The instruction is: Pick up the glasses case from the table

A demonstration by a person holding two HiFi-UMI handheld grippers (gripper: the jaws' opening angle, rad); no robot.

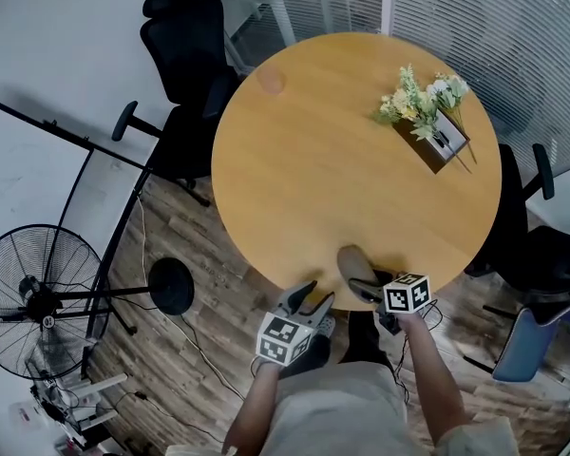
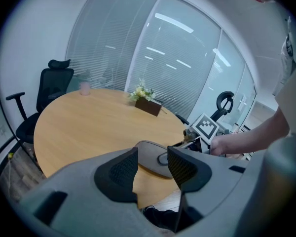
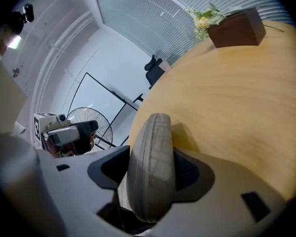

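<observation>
A grey-beige oval glasses case (image 1: 358, 262) lies at the near edge of the round wooden table (image 1: 313, 160). My right gripper (image 1: 366, 288) reaches over that edge, and in the right gripper view the case (image 3: 150, 167) fills the gap between its jaws, with both dark pads against its sides. My left gripper (image 1: 313, 297) hovers just off the table's rim to the left of the case, open with nothing between its pads (image 2: 121, 174). From the left gripper view the case (image 2: 153, 158) shows beyond the jaws, with the right gripper's marker cube (image 2: 205, 126) beside it.
A brown box of flowers (image 1: 432, 126) stands at the table's far right and a pink cup (image 1: 270, 82) at its far left edge. Black office chairs (image 1: 185, 55) ring the table. A floor fan (image 1: 38, 302) and a lamp base (image 1: 171, 285) stand to the left.
</observation>
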